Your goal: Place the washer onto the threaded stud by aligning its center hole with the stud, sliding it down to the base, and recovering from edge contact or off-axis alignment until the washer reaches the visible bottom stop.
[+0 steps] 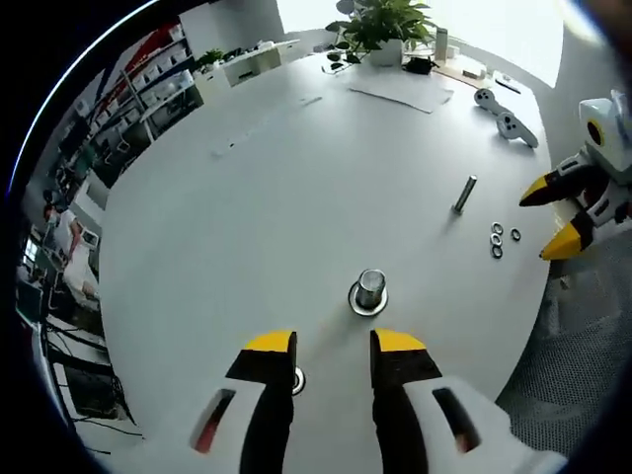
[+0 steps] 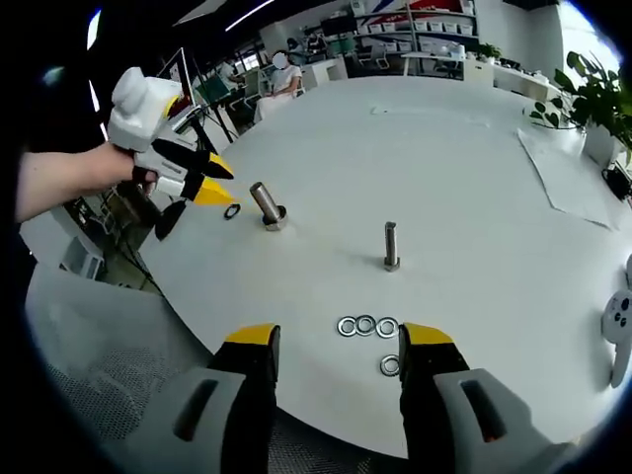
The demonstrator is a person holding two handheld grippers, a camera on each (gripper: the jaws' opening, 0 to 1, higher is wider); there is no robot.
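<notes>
Your left gripper (image 1: 334,346) hangs over the white table (image 1: 247,197) with its jaws parted and nothing between them. In the left gripper view, a short stud (image 1: 370,289) stands upright just ahead of the jaw tips, with what looks like a washer already seated round its foot. A single loose washer (image 1: 298,380) lies flat on the table beside the inner edge of the left-hand jaw, touching neither pad as far as you can tell.

Further off to the right stands a slimmer bolt (image 1: 464,195), and near it a cluster of washers (image 1: 499,240) close to the table's edge. Your right gripper (image 1: 563,212) comes in from the right there, just beyond the cluster.

In the right gripper view, your right gripper (image 2: 341,341) is likewise spread wide and empty. The four spare washers (image 2: 367,326) lie on the table between and just ahead of its jaws: three in a touching row, the fourth nearer you and close to the right-hand jaw. The slim bolt (image 2: 391,246) stands upright beyond them. Far left, the short stud (image 2: 267,207) leans in this view, with the loose washer (image 2: 232,210) just left of it, right under the tips of your left gripper (image 2: 202,183), held in your hand (image 2: 114,168).
</notes>
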